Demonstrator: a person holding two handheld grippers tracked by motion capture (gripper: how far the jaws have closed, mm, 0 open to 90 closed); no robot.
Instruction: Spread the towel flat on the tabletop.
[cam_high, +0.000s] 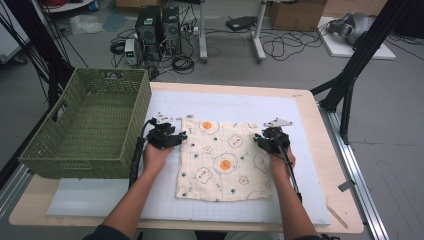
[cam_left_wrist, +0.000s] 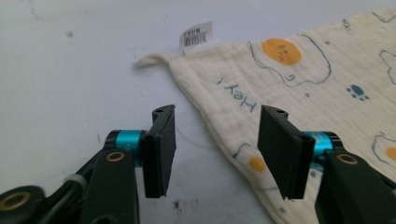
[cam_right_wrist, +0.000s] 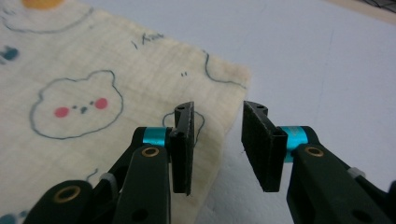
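A cream cloth (cam_high: 222, 160) printed with fried eggs and bears lies flat in the middle of the white mat. My left gripper (cam_high: 184, 135) is open at the cloth's left edge near its far left corner; in the left gripper view (cam_left_wrist: 217, 140) the jaws straddle that edge of the cloth (cam_left_wrist: 289, 88), which has a loop and a barcode tag (cam_left_wrist: 196, 35) at the corner. My right gripper (cam_high: 257, 137) is open at the cloth's right edge; in the right gripper view (cam_right_wrist: 215, 140) the jaws straddle the cloth (cam_right_wrist: 116, 79) edge just short of its far right corner.
A green woven basket (cam_high: 137, 107), with nothing in it, stands at the table's left, close to my left hand. The white mat (cam_high: 225, 102) covers most of the wooden table (cam_high: 340, 200). Computers and cables lie on the floor beyond the far edge.
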